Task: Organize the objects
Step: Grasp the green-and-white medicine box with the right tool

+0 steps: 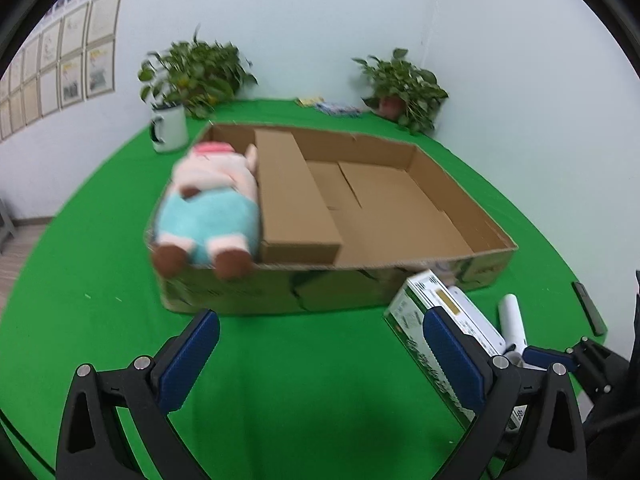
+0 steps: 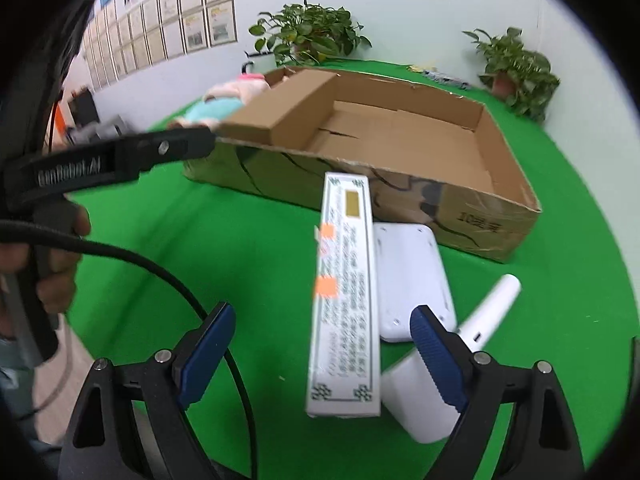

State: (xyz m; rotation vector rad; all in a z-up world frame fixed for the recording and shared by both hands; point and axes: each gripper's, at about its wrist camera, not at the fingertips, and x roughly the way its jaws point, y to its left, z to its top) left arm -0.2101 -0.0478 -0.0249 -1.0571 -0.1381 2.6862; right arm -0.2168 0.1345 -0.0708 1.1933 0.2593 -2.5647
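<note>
An open cardboard tray box sits on the green table. A plush pig toy lies in its left end beside a cardboard divider. A long white printed box lies in front of the tray, with a flat white device and a white handheld device to its right. My left gripper is open and empty over bare cloth. My right gripper is open, with its fingers either side of the printed box.
Two potted plants stand at the back by the wall. A white mug stands back left. A dark remote lies at the right edge. The left gripper's body and cable cross the left side of the right wrist view.
</note>
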